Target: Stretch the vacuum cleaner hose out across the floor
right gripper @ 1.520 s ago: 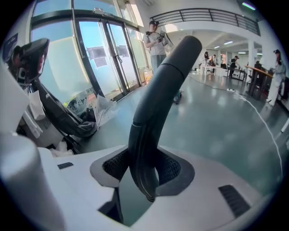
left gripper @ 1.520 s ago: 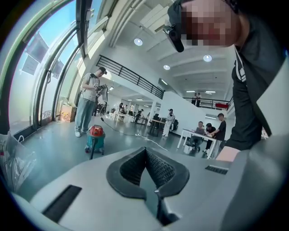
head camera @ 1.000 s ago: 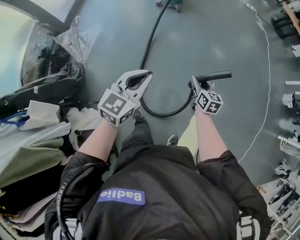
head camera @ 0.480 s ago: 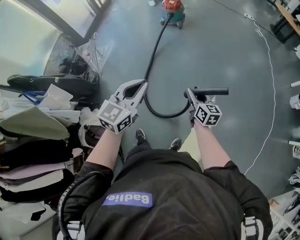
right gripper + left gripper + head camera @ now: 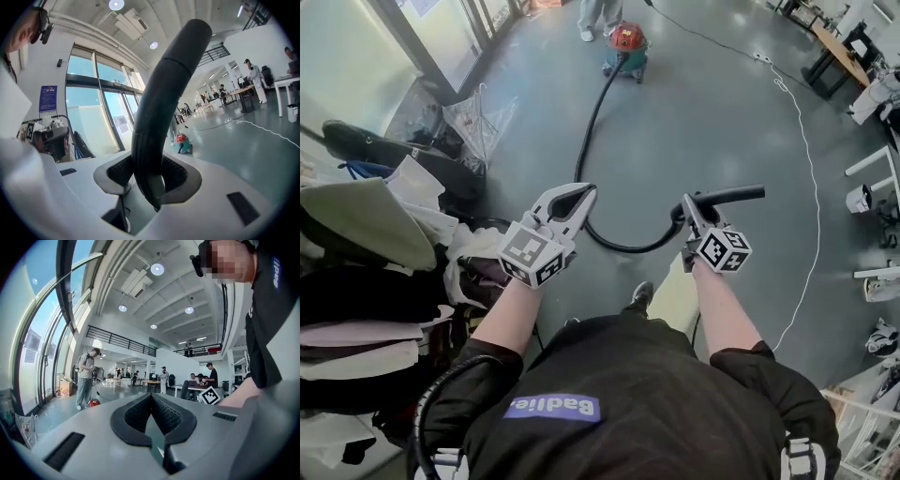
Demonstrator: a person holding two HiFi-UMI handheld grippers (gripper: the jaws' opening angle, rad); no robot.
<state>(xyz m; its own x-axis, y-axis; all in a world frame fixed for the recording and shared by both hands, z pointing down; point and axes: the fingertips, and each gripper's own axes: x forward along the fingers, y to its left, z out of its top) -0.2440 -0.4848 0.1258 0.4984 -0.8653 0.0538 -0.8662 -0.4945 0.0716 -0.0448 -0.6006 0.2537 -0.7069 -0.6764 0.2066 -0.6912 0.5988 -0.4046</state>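
Note:
The black vacuum hose [image 5: 592, 122] runs from the red and teal vacuum cleaner [image 5: 624, 44] at the far end of the floor, down toward me, then bends in a shallow loop by my feet. My right gripper [image 5: 687, 204] is shut on the hose's stiff black end piece [image 5: 733, 195], which sticks out to the right. In the right gripper view this end piece [image 5: 161, 103] stands up between the pads, with the vacuum cleaner [image 5: 183, 143] far behind. My left gripper [image 5: 575, 197] hovers beside the loop, jaws shut and empty, tips touching [image 5: 151, 397].
Piled clothes and bags [image 5: 366, 253] and a clear plastic umbrella [image 5: 478, 117] crowd the left side by the glass wall. A thin white cable [image 5: 811, 169] curves across the grey floor at right. A person [image 5: 598, 13] stands behind the vacuum cleaner. Tables [image 5: 836, 45] line the far right.
I have backed away from the vacuum cleaner, which has come into view at the top. The hose loop lies flatter and longer. Both grippers keep their states.

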